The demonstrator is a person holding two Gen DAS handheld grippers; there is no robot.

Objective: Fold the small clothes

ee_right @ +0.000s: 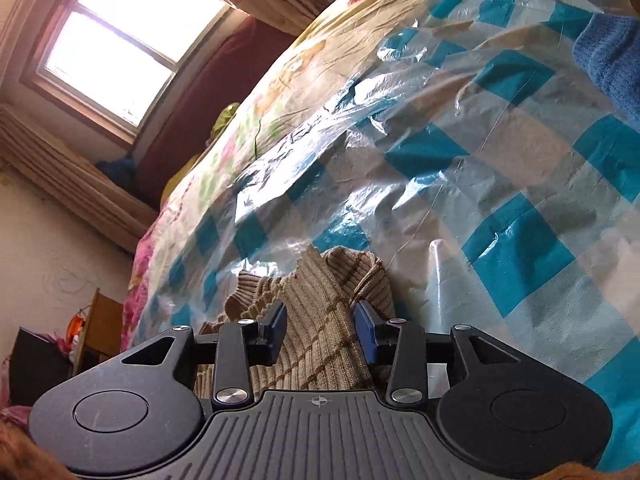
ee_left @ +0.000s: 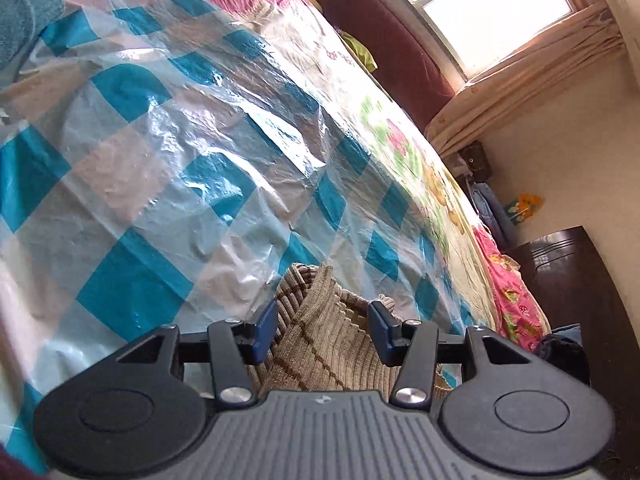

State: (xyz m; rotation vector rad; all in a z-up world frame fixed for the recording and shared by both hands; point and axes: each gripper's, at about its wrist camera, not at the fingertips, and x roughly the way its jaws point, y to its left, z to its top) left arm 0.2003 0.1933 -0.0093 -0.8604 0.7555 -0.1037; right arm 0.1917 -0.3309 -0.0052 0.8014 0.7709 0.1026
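Observation:
A beige ribbed knit garment with brown stripes (ee_left: 320, 340) lies bunched at the near edge of a bed covered with a blue-and-white checked plastic sheet (ee_left: 180, 140). My left gripper (ee_left: 323, 326) has its blue pads apart, with the knit lying between them. In the right wrist view the same garment (ee_right: 316, 320) is crumpled between the spread pads of my right gripper (ee_right: 321, 330). Neither pair of pads presses on the fabric. The lower part of the garment is hidden under the gripper bodies.
A teal knit item (ee_left: 24, 20) lies at the far left of the sheet, and a blue knit item (ee_right: 612, 64) at the right. A floral bedspread (ee_left: 432, 168), a window (ee_left: 488, 4), curtains and dark furniture (ee_left: 568, 280) border the bed.

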